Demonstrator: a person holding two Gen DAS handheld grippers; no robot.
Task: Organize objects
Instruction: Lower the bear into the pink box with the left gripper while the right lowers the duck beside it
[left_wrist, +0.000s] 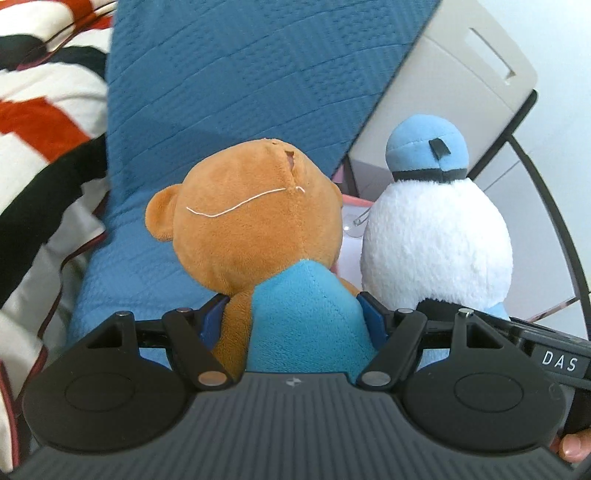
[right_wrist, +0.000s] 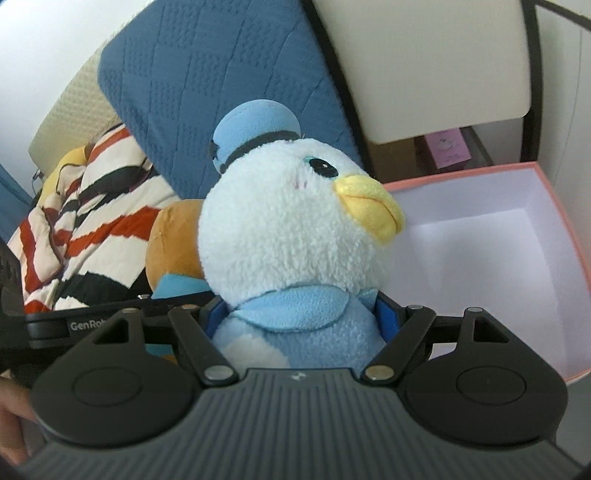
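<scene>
A brown plush bear (left_wrist: 255, 229) in a light-blue top fills the left wrist view, seen from behind. My left gripper (left_wrist: 295, 321) is shut on its body, the blue pads pressing both sides. A white plush duck (right_wrist: 291, 236) with a blue hat and yellow beak sits in my right gripper (right_wrist: 303, 321), which is shut on its blue-scarfed body. In the left wrist view the duck (left_wrist: 436, 236) hangs just right of the bear. The bear (right_wrist: 173, 243) shows behind the duck on the left in the right wrist view. Both toys are held up off the bed.
An open pink box (right_wrist: 565, 236) with a white inside stands to the right, below the duck. A blue quilted pillow (left_wrist: 236, 81) lies behind the toys. A striped red, black and white blanket (left_wrist: 40, 122) is bunched at the left. A grey nightstand (left_wrist: 454, 85) stands at the right.
</scene>
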